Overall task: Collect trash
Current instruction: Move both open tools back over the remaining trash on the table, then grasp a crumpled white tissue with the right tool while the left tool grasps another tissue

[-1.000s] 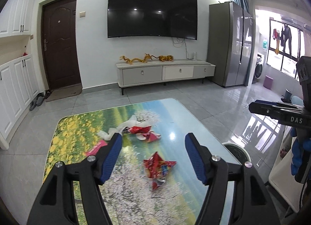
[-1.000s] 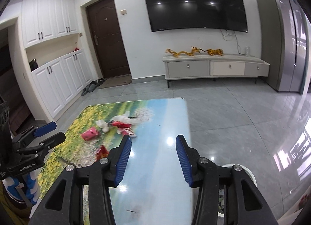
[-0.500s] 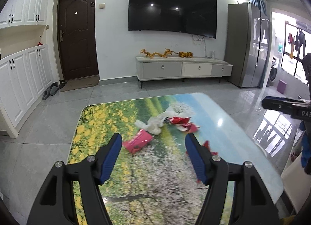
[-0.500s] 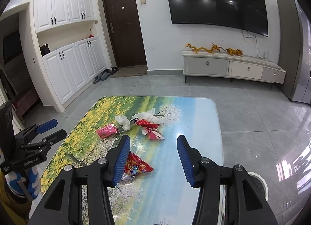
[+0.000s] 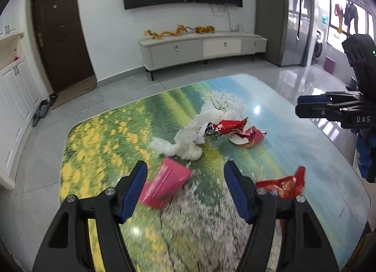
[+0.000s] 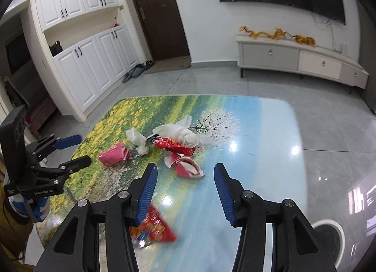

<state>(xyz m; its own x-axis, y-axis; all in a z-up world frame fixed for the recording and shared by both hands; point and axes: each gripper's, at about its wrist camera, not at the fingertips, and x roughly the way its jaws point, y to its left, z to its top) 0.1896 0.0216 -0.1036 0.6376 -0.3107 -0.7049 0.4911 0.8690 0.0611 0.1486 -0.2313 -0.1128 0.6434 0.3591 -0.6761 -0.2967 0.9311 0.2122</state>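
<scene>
a: your table point(image 5: 98, 145) is the biggest thing here, a glossy top printed with yellow flowers, a white tree and blue sky. all the trash lies on it.

b: what comes next in size?

a: the white crumpled tissue point(image 5: 188, 140), near the middle of the table by the printed tree. a long red wrapper point(image 5: 225, 127) lies touching its right end, seen from your left claw.

b: and the two claws?

a: your left claw point(image 5: 185, 185) hangs over the near part of the table, jaws wide apart with nothing pressed between the pads. your right claw point(image 6: 183, 187) stands moderately apart, also gripping nothing. each shows at the edge of the other's view.

b: where are the smaller pieces?

a: the pink packet point(image 5: 164, 183) lies just in front of your left claw, between its fingers in that view, on the table and not touched. the red snack bag point(image 6: 152, 227) lies at the near edge, partly hidden behind your right claw's left finger. the torn red-and-white wrapper point(image 6: 188, 167) sits just ahead of your right claw, close below the long red wrapper.
</scene>
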